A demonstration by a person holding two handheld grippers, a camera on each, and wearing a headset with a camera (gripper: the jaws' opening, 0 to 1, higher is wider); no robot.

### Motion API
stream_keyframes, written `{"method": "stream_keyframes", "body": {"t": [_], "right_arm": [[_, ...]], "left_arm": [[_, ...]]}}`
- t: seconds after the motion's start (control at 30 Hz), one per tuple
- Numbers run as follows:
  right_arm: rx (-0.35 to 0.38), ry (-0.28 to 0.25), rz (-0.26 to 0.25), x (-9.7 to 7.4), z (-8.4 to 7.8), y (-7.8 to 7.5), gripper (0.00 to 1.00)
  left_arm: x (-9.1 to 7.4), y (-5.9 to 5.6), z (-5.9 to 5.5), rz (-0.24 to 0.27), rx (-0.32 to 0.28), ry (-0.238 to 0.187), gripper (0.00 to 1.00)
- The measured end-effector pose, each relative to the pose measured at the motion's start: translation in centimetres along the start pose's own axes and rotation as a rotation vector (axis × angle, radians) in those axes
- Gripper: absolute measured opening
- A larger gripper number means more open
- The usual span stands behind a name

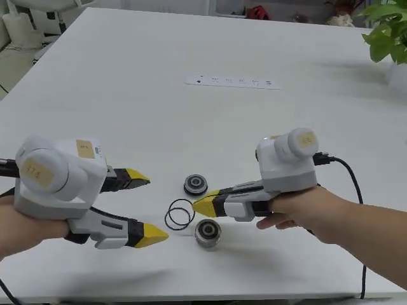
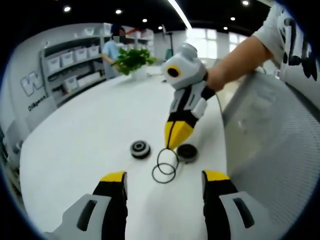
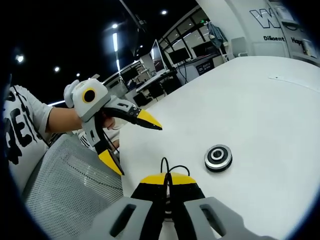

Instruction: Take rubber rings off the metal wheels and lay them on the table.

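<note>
Pinching a rubber ring (image 1: 180, 214) in closed jaws, right gripper (image 1: 198, 205) hovers between two metal wheels (image 1: 195, 184). Left gripper (image 1: 154, 208) gapes wide, ring just ahead.

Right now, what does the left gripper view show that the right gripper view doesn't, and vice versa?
Left gripper view: a second metal wheel beside the right gripper's tips, two overlapping rubber rings on the table, and a plant. Right gripper view: the left gripper seen whole, jaws open, and monitors behind. Both: the other wheel, and the right jaws shut on a rubber ring.
</note>
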State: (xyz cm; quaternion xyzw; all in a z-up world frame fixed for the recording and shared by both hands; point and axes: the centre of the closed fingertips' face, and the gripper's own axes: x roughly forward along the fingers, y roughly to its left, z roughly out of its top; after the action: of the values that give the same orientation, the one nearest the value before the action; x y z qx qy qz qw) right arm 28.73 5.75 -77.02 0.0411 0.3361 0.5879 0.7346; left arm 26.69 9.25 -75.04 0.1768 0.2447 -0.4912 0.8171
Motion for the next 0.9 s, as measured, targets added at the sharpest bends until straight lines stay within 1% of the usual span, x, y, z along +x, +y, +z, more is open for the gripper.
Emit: {"method": "stream_keyframes", "body": {"t": [0.17, 0.43, 0.57, 0.9], "right_arm": [[0.010, 0.004, 0.000, 0.4, -0.1, -0.2, 0.00], [0.017, 0.030, 0.000, 1.0, -0.9, -0.4, 0.00], [0.016, 0.030, -0.002, 1.3, -0.9, -0.5, 0.00], [0.017, 0.042, -0.025, 1.6, -1.3, -1.2, 0.00]], "left_arm": [[-0.2, 0.2, -0.3, 0.008, -0.006, 0.004, 0.61], [-0.2, 0.4, -0.6, 0.013, -0.014, 0.009, 0.61], [-0.3, 0.5, -0.8, 0.015, -0.016, 0.012, 0.61], [-0.3, 0.6, -1.1, 0.013, -0.021, 0.024, 0.61]]}}
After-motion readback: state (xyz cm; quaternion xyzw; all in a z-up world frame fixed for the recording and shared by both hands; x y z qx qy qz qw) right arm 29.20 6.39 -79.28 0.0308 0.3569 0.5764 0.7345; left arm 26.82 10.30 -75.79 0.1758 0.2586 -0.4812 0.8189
